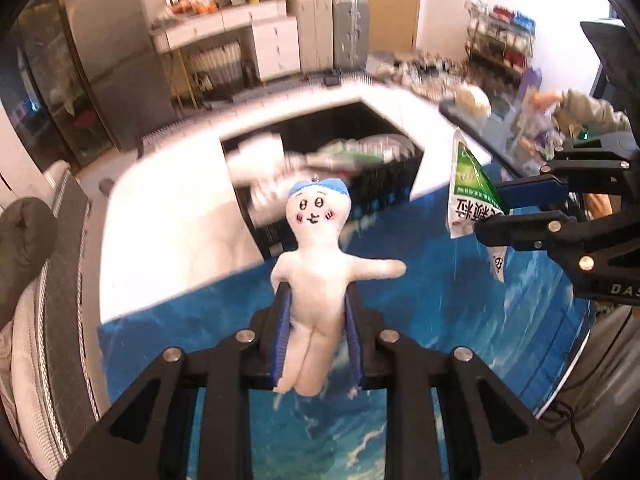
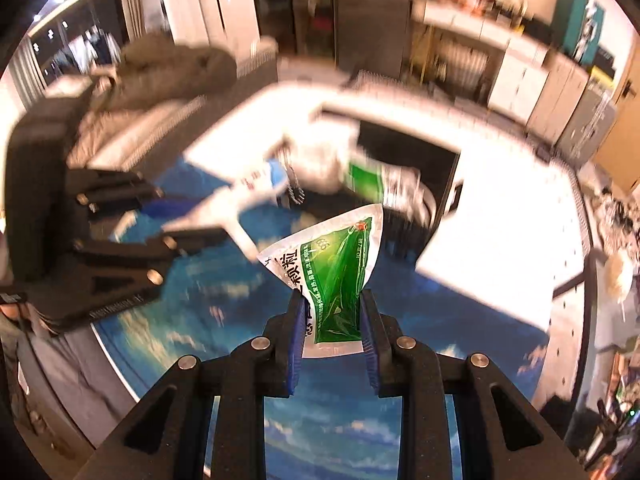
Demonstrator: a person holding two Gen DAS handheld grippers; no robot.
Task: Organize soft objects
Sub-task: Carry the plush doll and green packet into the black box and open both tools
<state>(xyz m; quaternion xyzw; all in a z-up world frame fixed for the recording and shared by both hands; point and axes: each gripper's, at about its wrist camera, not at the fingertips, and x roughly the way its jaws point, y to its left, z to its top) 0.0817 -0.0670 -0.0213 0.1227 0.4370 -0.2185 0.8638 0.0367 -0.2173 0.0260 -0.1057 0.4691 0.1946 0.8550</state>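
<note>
My left gripper point(image 1: 318, 300) is shut on a white plush doll point(image 1: 320, 256) with a blue cap, held upright above the blue table point(image 1: 460, 320). My right gripper point(image 2: 332, 300) is shut on a green and white sachet point(image 2: 336, 276); it shows at the right of the left wrist view point(image 1: 486, 210) with the sachet point(image 1: 468, 184) hanging from it. Ahead is a black bin point(image 1: 384, 196) holding white and green soft packs point(image 1: 272, 168). In the right wrist view the doll point(image 2: 240, 196) and left gripper point(image 2: 192, 216) are blurred at the left, before the bin point(image 2: 424, 152).
A white board point(image 1: 168, 232) surrounds the bin on the table. A sofa with a dark coat point(image 2: 168, 68) lies to the left. Cabinets point(image 1: 256, 36), suitcases point(image 1: 350, 32) and a cluttered shelf point(image 1: 500, 36) stand behind. The table's round edge point(image 1: 576, 364) curves at the right.
</note>
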